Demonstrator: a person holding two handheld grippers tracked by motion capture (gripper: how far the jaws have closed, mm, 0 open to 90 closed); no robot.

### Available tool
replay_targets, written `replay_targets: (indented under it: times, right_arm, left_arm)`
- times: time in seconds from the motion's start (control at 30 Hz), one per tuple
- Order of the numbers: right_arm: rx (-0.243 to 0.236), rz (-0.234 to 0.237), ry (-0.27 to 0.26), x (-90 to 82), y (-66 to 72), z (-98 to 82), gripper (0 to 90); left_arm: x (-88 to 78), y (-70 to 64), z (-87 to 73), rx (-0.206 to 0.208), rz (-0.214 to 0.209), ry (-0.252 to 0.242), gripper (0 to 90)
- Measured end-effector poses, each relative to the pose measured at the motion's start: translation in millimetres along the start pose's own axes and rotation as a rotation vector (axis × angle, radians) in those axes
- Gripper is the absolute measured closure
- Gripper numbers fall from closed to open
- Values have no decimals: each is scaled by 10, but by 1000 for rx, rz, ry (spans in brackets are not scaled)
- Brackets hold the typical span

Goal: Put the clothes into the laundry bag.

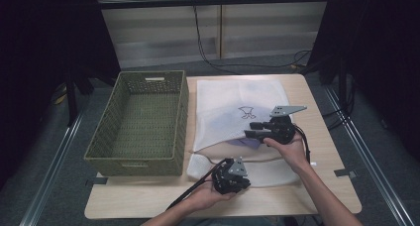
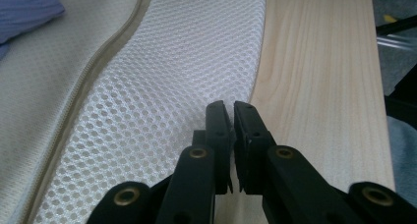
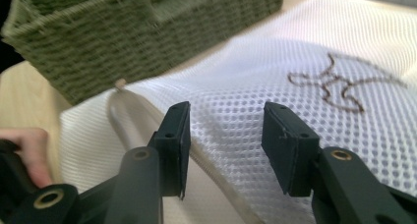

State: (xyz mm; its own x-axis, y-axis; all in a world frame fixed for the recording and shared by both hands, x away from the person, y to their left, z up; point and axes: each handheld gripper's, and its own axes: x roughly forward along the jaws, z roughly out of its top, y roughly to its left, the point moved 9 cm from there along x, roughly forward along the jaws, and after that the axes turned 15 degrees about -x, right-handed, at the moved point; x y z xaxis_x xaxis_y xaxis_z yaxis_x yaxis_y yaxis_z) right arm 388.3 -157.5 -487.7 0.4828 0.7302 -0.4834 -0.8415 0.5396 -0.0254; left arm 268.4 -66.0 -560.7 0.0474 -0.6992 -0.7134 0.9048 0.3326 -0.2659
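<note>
Just a brown squiggle (image 3: 334, 84) on mesh bag (image 1: 233, 104)

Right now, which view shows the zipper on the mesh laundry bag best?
The left gripper view: the zipper runs sharp and close along the mesh laundry bag, teeth line visible. The right gripper view shows a blurred stretch beside the woven basket. The high view gives a thin curved line.

White mesh bag (image 1: 237, 112) flat on the worktop (image 1: 324, 151), zip open, purple cloth (image 1: 247, 142) inside, right of basket (image 1: 141, 122)
</note>
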Motion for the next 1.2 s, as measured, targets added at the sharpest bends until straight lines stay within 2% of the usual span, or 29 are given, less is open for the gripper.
replay_targets:
  times: [0.13, 0.2, 0.27, 0.3, 0.37, 0.43, 0.63, 0.77, 0.83, 1.0, 1.2]
  right_arm:
    - [5, 10, 29, 61, -16, -102, 545]
    - [8, 33, 63, 133, -10, -227, 545]
    - [9, 51, 80, 163, 6, -278, 546]
    - [7, 65, 109, 215, 29, -349, 544]
    - [5, 67, 119, 233, 33, -371, 542]
    - [-7, 63, 138, 287, 29, -416, 553]
    - [-20, 41, 155, 321, -3, -461, 608]
    - [-30, 7, 178, 356, -33, -499, 669]
    - [-10, -20, 186, 378, -68, -529, 712]
    - [-5, -49, 212, 419, -106, -586, 807]
    - [16, -42, 219, 422, -110, -602, 852]
  left_arm:
    - [10, -8, 7, 21, 25, -8, 858]
    - [5, 1, 5, 14, 19, 0, 858]
    - [12, -2, 10, 10, 15, -9, 858]
    - [2, 3, 2, 19, 14, 7, 858]
    - [-10, 11, -3, 26, 17, 24, 858]
    - [-1, 16, 2, 25, 3, 9, 858]
    - [1, 14, 2, 18, 2, 2, 857]
    - [0, 13, 0, 20, 4, 3, 857]
    - [-1, 14, 0, 20, 3, 3, 857]
    - [2, 13, -1, 15, -1, -5, 858]
    - [0, 10, -4, 21, 8, -6, 857]
